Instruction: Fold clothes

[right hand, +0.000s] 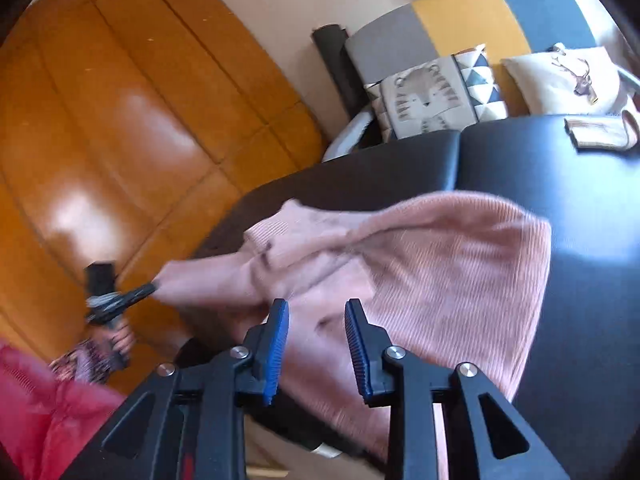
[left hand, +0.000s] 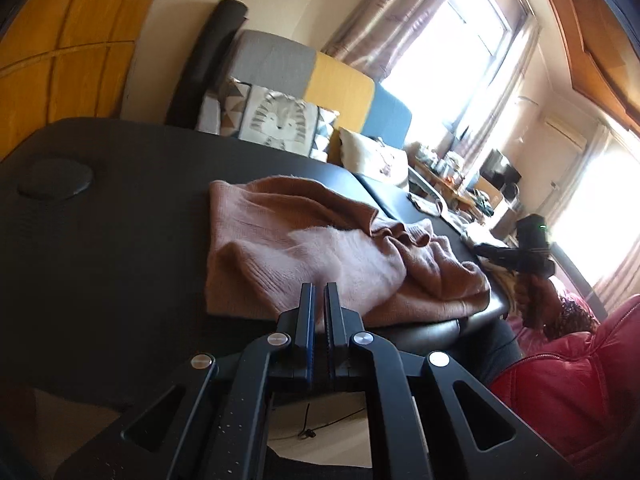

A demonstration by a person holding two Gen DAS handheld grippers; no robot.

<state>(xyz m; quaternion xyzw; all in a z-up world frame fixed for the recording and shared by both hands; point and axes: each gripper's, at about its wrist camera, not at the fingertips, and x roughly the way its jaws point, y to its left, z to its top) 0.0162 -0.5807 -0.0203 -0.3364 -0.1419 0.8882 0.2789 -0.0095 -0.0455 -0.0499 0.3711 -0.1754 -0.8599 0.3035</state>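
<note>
Left wrist view: left gripper (left hand: 319, 286), jaws nearly closed with only a thin slit between, nothing visibly clamped in this view, tips over the near edge of the pink sweater (left hand: 320, 248).
Right wrist view: right gripper (right hand: 317, 312), jaws spread apart, empty, hovering above the sweater; the left gripper shows at the sweater's far left, pinching a corner of the cloth.
Sweater: one, crumpled, lying on the black padded table (left hand: 120, 208), near its front edge.
On the table beyond the sweater: one small folded brown cloth (right hand: 600, 133); one round black disc (left hand: 56, 179).
Behind the table: one sofa (right hand: 460, 20) in grey, yellow and blue; three printed cushions (right hand: 428, 98).
Left of the sweater: wooden panelling (right hand: 120, 120).
Obstructions: none over the sweater.
</note>
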